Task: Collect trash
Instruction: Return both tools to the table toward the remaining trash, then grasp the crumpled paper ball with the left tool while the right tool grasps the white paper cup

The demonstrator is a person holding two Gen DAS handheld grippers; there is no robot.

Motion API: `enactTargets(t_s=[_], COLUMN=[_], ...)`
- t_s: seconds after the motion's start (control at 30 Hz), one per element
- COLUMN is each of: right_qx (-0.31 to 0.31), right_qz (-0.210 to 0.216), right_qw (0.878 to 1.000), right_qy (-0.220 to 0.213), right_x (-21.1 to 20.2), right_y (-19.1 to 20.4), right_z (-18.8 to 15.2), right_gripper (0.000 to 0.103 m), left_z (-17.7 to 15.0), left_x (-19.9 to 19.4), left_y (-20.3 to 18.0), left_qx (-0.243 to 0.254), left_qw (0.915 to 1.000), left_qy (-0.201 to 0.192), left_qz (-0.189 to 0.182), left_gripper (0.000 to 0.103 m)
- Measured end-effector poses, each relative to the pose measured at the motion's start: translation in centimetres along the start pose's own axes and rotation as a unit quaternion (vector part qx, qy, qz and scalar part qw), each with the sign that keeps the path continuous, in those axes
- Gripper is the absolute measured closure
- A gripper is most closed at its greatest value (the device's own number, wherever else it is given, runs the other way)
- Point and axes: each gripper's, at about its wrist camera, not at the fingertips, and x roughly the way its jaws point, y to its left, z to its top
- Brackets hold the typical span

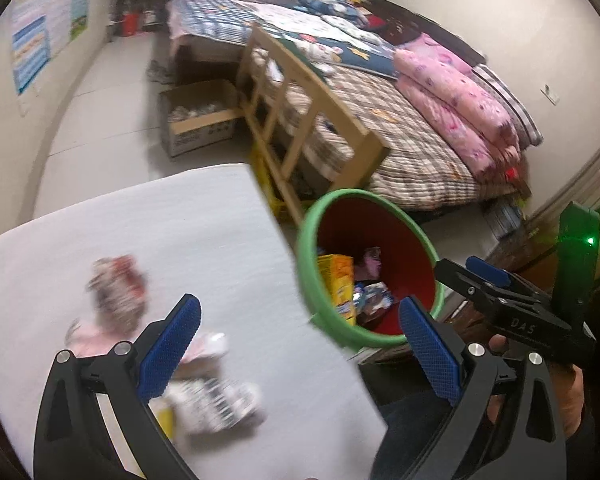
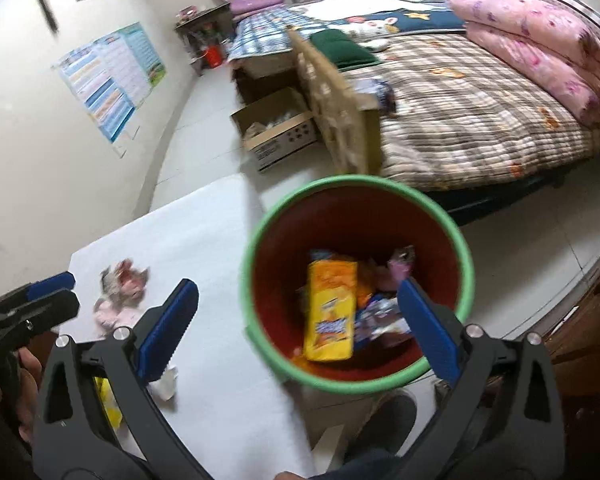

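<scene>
A red bin with a green rim [image 1: 305, 248] stands just past the right edge of the white table [image 1: 180, 220]. Inside it lie a yellow packet [image 2: 332, 316] and other wrappers [image 2: 380, 316]. My right gripper [image 2: 298, 328] hangs open above the bin's near rim [image 2: 356, 182], with nothing between its fingers. My left gripper [image 1: 300, 344] is open and empty over the table's right edge, beside the bin. On the table lie a blurred red-and-white crumpled wrapper [image 1: 116, 292], a pink one [image 1: 88, 336] and a black-and-white printed one [image 1: 212, 400].
A bed with a wooden footboard [image 1: 300, 120] and pink quilts [image 1: 460, 92] stands behind the bin. An open cardboard box [image 1: 200, 120] sits on the floor by the bed. A poster [image 1: 44, 28] hangs on the left wall. A person's hand [image 1: 572, 396] holds the right gripper's handle.
</scene>
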Motion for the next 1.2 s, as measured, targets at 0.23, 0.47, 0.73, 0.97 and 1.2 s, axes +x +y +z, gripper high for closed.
enactTargets(t_s=[0.23,0.47,0.73,0.97,1.2], right_qx=[-0.038,-0.081,-0.124,-0.139,-0.135], right_qz=[0.027,0.046,0.054,0.046,0.045], right_qw=[0.999,0.995,0.99,0.987,0.984], right_qy=[0.009,0.016,0.033,0.064,0.106], right_x=[-1.0,-1.0,0.2,2.1,4.9], right_y=[6.0,11.9,16.5,17.4,17.6], right_z=[-2.2,-4.0,-5.7,-7.6,-9.8], right_gripper=[0.005,0.005,0.005,0.005,0.005], left_z=[-3.3,-6.6,-8.9,-9.6,-8.1], left_x=[-5.7,-9.6,-10.6,-9.0,-6.1], left_y=[5.8,10.7,14.7,16.4,17.1], left_qx=[-0.043,-0.079,-0.107,-0.112,-0.106], left_qw=[0.9982,0.9941,0.9915,0.9918,0.9932], left_qy=[-0.029,-0.047,-0.043,-0.027,-0.006], left_qz=[0.03,0.059,0.06,0.055,0.048], left_gripper=[0.008,0.008,0.008,0.008,0.008])
